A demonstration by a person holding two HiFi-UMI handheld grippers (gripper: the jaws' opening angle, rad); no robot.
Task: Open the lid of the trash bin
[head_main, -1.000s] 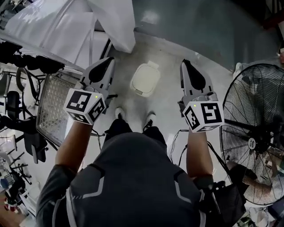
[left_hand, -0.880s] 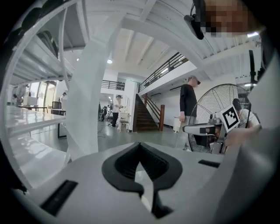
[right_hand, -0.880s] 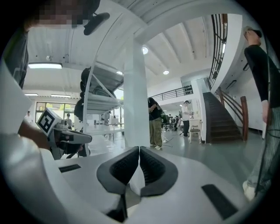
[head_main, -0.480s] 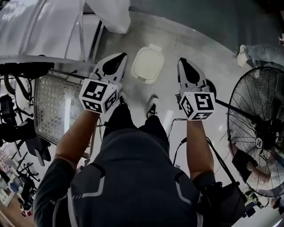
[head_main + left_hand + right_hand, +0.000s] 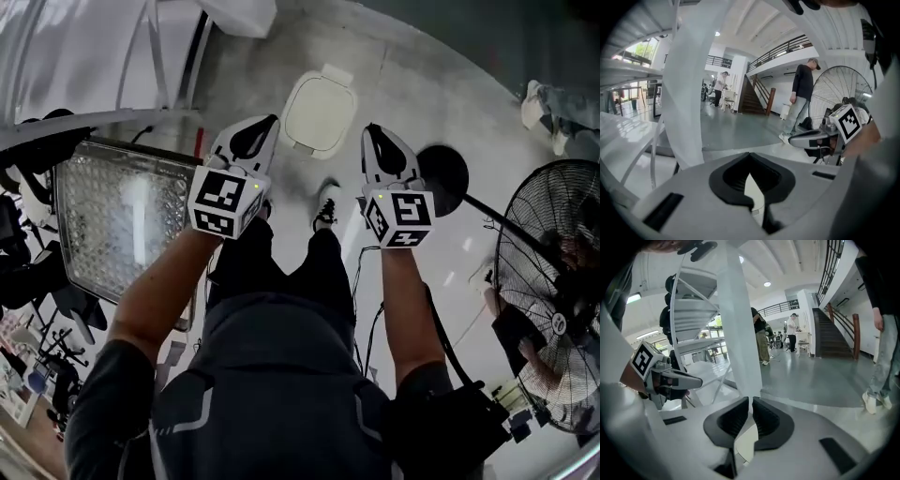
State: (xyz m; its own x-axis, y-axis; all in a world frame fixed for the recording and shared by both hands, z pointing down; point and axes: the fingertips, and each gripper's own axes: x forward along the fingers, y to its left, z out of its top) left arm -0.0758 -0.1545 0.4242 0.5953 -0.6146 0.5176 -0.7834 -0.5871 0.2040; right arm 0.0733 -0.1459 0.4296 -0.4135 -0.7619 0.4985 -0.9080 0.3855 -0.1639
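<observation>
The trash bin (image 5: 319,111) stands on the floor ahead of my feet, its cream lid down and flat. My left gripper (image 5: 271,122) hangs just left of the bin, my right gripper (image 5: 369,132) just right of it, both above floor level and neither touching it. Both are shut with nothing held. In the left gripper view the left gripper (image 5: 750,153) has its pads meeting, and a sliver of the cream lid (image 5: 753,190) shows below them. The right gripper (image 5: 750,399) shows only a thin slit between its pads, with the lid (image 5: 747,442) beneath.
A perforated metal rack (image 5: 122,225) lies at my left, under a white table frame (image 5: 155,56). A large floor fan (image 5: 553,300) stands at the right, its round dark base (image 5: 442,176) near the right gripper. A white post (image 5: 689,89) and a standing person (image 5: 801,101) are ahead.
The bin has come closer as the person stepped toward it. Both grippers have drawn together and now flank the bin. Both stayed shut.
</observation>
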